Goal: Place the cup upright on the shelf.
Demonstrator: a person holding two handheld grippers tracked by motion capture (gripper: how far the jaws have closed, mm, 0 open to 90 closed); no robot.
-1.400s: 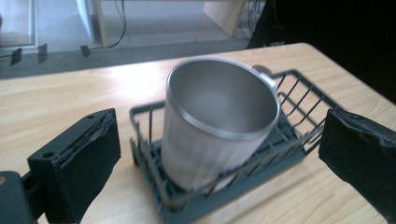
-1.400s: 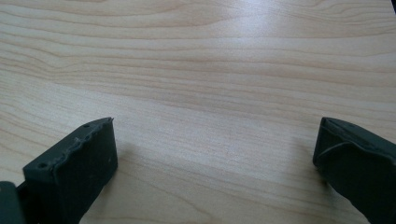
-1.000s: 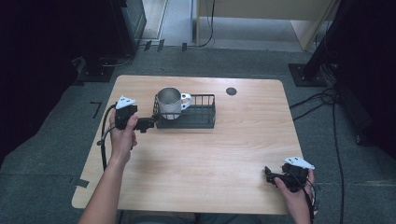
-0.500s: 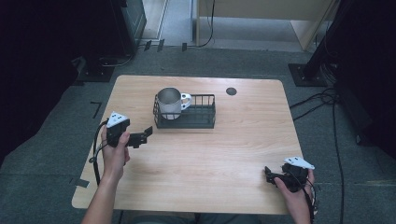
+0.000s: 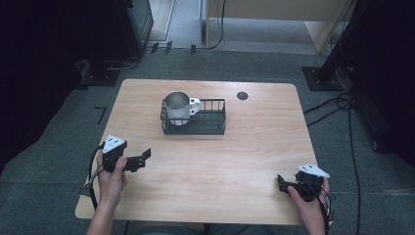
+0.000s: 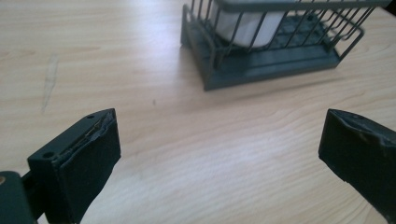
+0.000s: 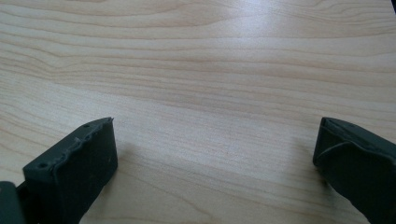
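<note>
While both grippers are sitting low near the person's edge of the table (image 5: 235, 161), the work appears to be at its closing step.

Item one: mug (image 5: 178, 107), metal-coloured with a white handle, standing upright in the left end of the dark wire basket (image 5: 210, 125). The basket is resting on the far middle of the table. Seen from the left gripper view, the basket (image 6: 280, 60) is lying ahead and to the right, with the mug's white base (image 6: 247, 28) showing behind the wires.

Item two: left gripper (image 5: 139, 160), jaws spread wide and holding nothing, hovering well apart from the basket, pointing across the table.

Item three: right gripper (image 5: 283, 183), jaws likewise wide apart and empty, facing bare wood at the near right corner.

Judgement: the mug is looking placed, and both hands are looking parked. Next move is calling for little, perhaps only a check that the mug is sitting steady; any fresh reach would be needing the left gripper, being the nearer one.
</note>
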